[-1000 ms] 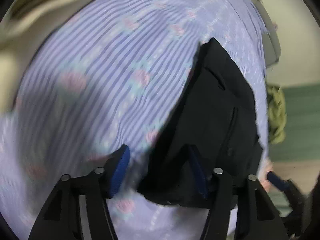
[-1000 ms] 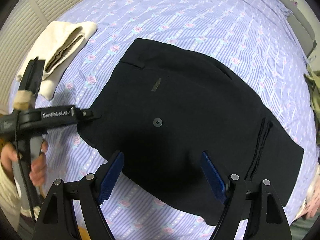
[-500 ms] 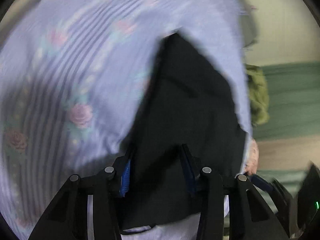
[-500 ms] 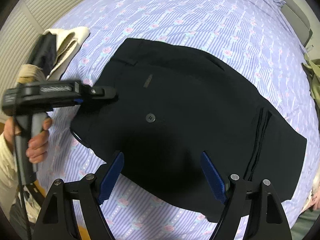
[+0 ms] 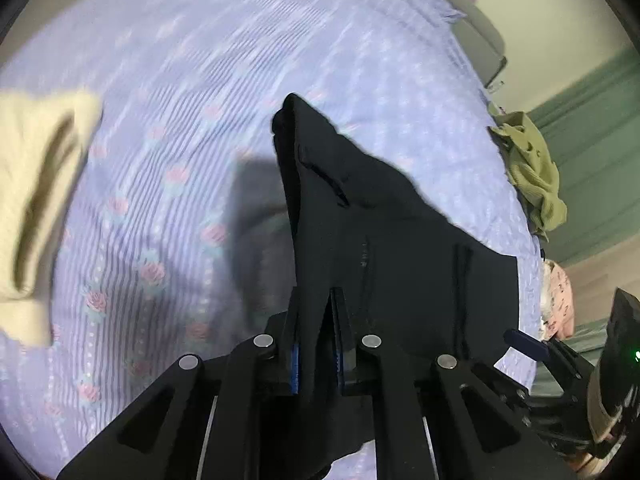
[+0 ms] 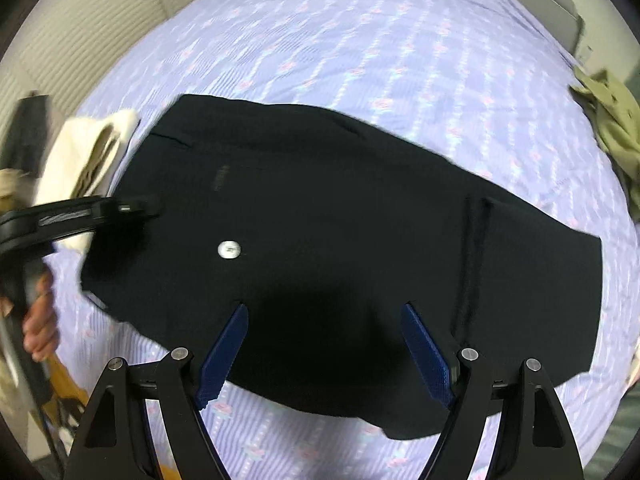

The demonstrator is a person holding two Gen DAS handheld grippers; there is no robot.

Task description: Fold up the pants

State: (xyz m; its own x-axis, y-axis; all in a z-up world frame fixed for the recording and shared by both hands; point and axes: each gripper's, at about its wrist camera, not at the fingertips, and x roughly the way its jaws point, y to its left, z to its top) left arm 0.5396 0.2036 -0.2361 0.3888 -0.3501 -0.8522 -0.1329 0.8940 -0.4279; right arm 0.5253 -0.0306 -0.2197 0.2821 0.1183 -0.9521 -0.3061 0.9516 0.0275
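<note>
The black pants (image 6: 340,248) lie across the middle of the right wrist view on a lilac bedsheet (image 6: 400,40) printed with roses, already doubled into a short, wide slab, with a pale button (image 6: 229,249) showing left of centre. The left gripper (image 5: 316,344) is closing its jaws on a pinch of the waist-end edge; in its own view the black cloth runs up between the blue pads (image 5: 295,364) and rises as a peaked ridge toward the frame's centre, which suggests the edge is being raised so it can be carried over for the next fold. The right gripper (image 6: 324,352) hangs above the near edge of the pants at the bottom of its frame, jaws spread wide with nothing between them, probably waiting to take the matching corner. A cream folded garment (image 6: 96,152) sits at the left, just beside the pants, and an olive garment (image 5: 532,176) lies at the bed's right edge. Motion blur softens the sheet and the cream cloth. How many layers the left pads hold is hidden by the cloth itself, and the person's hand (image 6: 38,320) on the handle is cut off at the left rim.
</note>
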